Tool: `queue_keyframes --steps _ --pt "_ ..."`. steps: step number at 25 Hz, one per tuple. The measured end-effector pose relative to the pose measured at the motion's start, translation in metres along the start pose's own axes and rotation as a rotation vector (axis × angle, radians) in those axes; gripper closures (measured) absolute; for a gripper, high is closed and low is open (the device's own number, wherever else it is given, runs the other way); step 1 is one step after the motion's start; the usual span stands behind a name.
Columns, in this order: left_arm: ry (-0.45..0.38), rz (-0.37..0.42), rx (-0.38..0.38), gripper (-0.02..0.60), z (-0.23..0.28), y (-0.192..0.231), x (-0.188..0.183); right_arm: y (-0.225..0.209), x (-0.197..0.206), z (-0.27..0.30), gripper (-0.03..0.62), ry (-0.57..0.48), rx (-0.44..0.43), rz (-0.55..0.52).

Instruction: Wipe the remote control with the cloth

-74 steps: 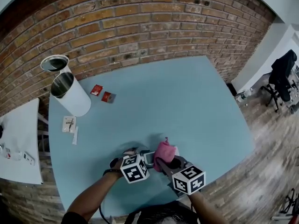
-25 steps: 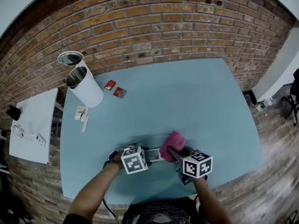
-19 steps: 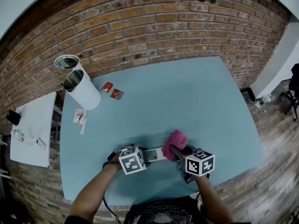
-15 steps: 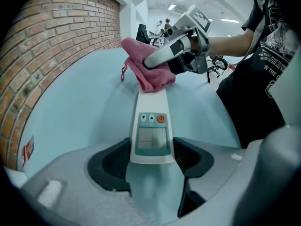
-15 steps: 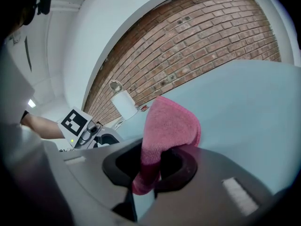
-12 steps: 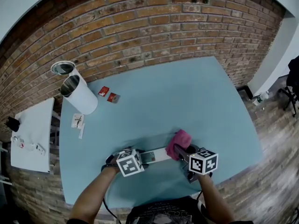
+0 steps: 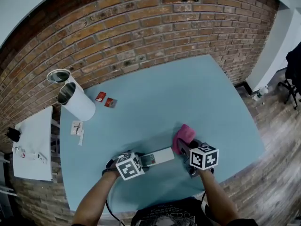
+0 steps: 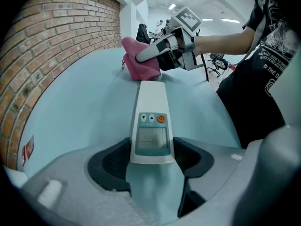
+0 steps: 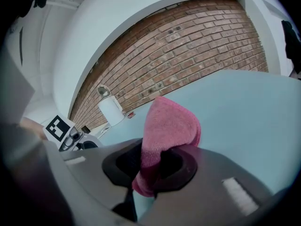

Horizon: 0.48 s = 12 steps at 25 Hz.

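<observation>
Left gripper (image 8: pixel 151 163): its fingers pinch the near end of the remote control, one dark pad on each long side, holding it flat on the table.
Remote control (image 8: pixel 151 112): white and face up on the blue table (image 7: pixel 197 93), near the front edge. Its screen and buttons are at the held end, and its bare far end points at the cloth.
Cloth (image 7: pixel 184 134): pink and bunched, at the remote's far tip. I cannot tell whether it touches the tip or sits just off it.
Right gripper (image 9: pixel 153 167): its fingers are pressed together on a fold of the cloth, and the rest of the cloth rises ahead of them.
Risk, pivot: the remote is held at one end only, so a hard sideways stroke would likely swing it about the pads or pull it free.
Risk, cloth: only a small fold is pinched, and drag on the plastic could tug it loose.
Risk, missed patch: the pads cover the sides of the near end, so that part probably stays unwiped without a regrip.
Risk, buttons: pressing hard over the orange button could trigger it.
Surroundings: a white side table (image 7: pixel 35 126), a white canister (image 7: pixel 77 105) with a round lid (image 7: pixel 58 75) behind it, paper slips (image 7: pixel 76 127) and red packets (image 7: pixel 100 96), all well apart from the work. A dark chair (image 7: pixel 294 69) stands far right.
In the way: nothing lies between the cloth and the remote. Only the left gripper itself blocks the screen end.
</observation>
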<state>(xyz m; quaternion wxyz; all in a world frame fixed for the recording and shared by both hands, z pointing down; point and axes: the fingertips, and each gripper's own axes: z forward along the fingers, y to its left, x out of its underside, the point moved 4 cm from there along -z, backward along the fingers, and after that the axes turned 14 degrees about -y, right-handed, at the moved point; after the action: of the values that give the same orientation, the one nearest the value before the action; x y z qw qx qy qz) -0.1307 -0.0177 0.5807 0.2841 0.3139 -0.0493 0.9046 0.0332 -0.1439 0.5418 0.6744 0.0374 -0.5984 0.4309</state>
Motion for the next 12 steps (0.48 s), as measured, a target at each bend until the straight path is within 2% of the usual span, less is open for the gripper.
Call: queue_keyframes --steps 6,12 --pt "-0.002 0.001 0.000 0.302 0.001 0.000 0.001 0.010 0.011 0.009 0.528 0.015 -0.020 -0.060" --pt "-0.006 0.001 0.002 0.302 0.000 0.001 0.001 0.010 0.013 0.001 0.528 -0.003 -0.011 -0.043"
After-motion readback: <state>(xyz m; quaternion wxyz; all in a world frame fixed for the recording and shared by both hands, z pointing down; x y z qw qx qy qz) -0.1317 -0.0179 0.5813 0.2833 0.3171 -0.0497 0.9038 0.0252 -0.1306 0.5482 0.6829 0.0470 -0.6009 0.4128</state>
